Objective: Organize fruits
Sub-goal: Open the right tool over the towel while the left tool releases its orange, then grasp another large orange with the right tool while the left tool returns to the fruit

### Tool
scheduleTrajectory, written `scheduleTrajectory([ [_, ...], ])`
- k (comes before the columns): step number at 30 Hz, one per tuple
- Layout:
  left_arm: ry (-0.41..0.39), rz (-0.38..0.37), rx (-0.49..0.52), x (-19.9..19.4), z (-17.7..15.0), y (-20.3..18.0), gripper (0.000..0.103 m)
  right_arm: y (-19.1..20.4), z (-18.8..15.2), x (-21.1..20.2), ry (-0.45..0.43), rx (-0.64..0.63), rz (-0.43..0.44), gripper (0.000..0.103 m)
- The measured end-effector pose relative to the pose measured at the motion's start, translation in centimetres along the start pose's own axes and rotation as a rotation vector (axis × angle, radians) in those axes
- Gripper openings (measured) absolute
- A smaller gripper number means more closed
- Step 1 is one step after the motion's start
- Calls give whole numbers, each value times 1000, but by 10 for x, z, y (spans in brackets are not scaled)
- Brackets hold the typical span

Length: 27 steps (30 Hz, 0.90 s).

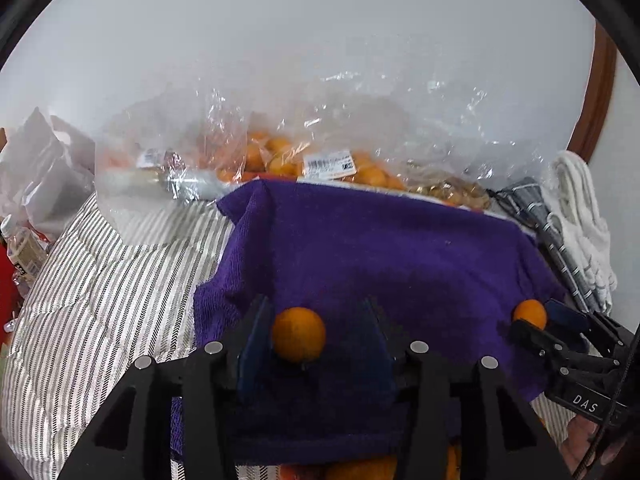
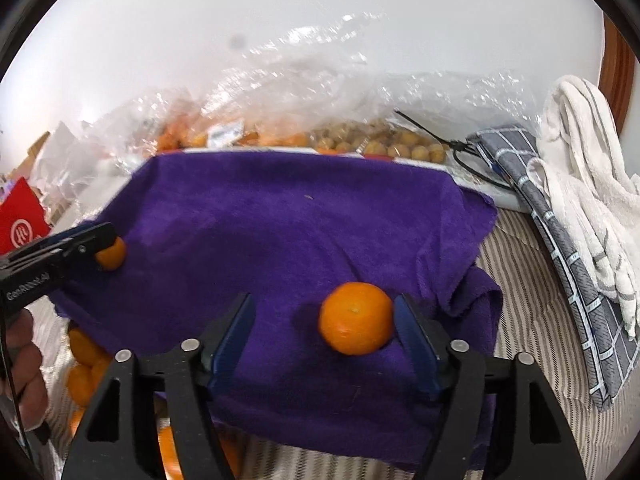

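A purple towel (image 1: 380, 248) covers a raised surface; it also shows in the right wrist view (image 2: 280, 224). My left gripper (image 1: 316, 332) is open, with an orange mandarin (image 1: 298, 334) lying on the towel against its left finger. My right gripper (image 2: 324, 332) is open, with another mandarin (image 2: 355, 318) on the towel beside its right finger. Each gripper shows in the other's view, the right gripper (image 1: 536, 322) and the left gripper (image 2: 104, 246), each with its mandarin (image 1: 530, 314) (image 2: 111, 255) at its tips.
Clear plastic bags (image 1: 280, 152) of mandarins and brown fruit (image 2: 380, 142) lie behind the towel. More loose mandarins (image 2: 86, 364) lie under the towel's near edge. A striped bedcover (image 1: 100, 288), a grey checked cloth (image 2: 552, 236) and a white towel (image 2: 584, 184) surround it.
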<state>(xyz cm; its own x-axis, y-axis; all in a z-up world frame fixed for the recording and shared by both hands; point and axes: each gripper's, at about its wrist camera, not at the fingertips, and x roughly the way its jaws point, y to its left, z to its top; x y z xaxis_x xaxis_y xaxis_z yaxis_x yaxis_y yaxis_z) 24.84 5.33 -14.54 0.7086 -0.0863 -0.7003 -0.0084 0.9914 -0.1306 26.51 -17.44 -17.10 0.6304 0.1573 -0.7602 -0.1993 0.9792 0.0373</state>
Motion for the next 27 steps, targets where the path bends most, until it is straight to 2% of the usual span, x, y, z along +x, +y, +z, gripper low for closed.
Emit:
scheduleTrajectory([
  [7, -72, 7, 8, -13, -5, 1, 46, 7, 1, -20, 8, 49, 23, 72],
  [12, -109, -2, -20, -24, -9, 9, 47, 8, -9, -40, 1, 64, -12, 72],
  [19, -105, 1, -3, -46, -30, 27, 47, 15, -35, -72, -4, 49, -26, 71],
  [27, -64, 3, 6, -69, -57, 49, 49, 30, -62, -82, 11, 51, 41, 60],
])
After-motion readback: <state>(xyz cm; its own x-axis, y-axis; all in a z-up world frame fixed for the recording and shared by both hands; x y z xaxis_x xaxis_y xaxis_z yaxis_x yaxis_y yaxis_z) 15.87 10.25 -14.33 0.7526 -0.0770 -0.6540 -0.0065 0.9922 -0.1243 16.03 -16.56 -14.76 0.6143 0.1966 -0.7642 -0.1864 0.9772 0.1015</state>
